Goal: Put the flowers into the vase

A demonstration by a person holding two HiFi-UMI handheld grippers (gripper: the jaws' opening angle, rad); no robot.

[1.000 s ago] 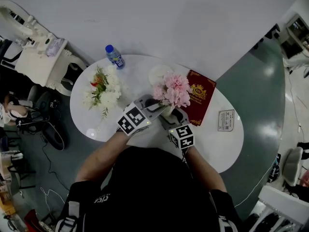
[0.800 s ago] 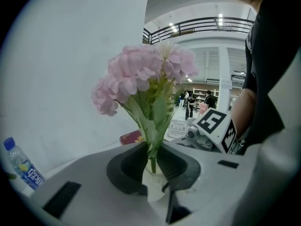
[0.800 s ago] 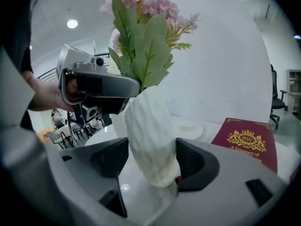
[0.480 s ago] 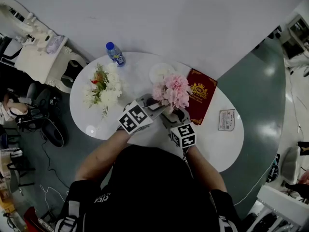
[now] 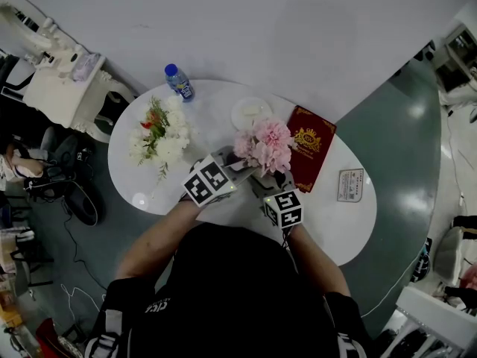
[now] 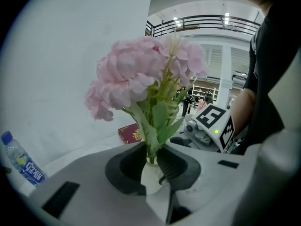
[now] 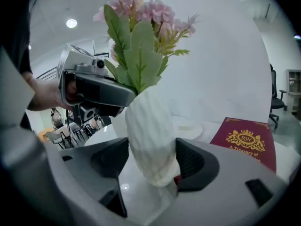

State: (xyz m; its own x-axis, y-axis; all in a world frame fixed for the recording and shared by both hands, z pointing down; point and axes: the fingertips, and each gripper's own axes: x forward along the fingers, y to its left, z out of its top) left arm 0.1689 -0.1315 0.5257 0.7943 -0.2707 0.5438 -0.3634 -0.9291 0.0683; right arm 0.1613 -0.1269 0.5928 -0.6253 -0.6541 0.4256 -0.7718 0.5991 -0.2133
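Pinching flowers (image 6: pixel 141 74): left claw (image 6: pixel 150 160) | right claw (image 7: pixel 153 160) grips vase (image 7: pixel 148 121) | flowers barely shifted

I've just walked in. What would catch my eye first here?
The pink flowers in the middle of the table: the left gripper pinches their stems, which go down into a white vase clamped by the right gripper. A white bouquet lies to the left, a red book to the right.

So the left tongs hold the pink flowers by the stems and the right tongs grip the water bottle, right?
No. What the right tongs grip is the white vase, as the right gripper view shows. The left tongs do hold the pink flowers by the stems.
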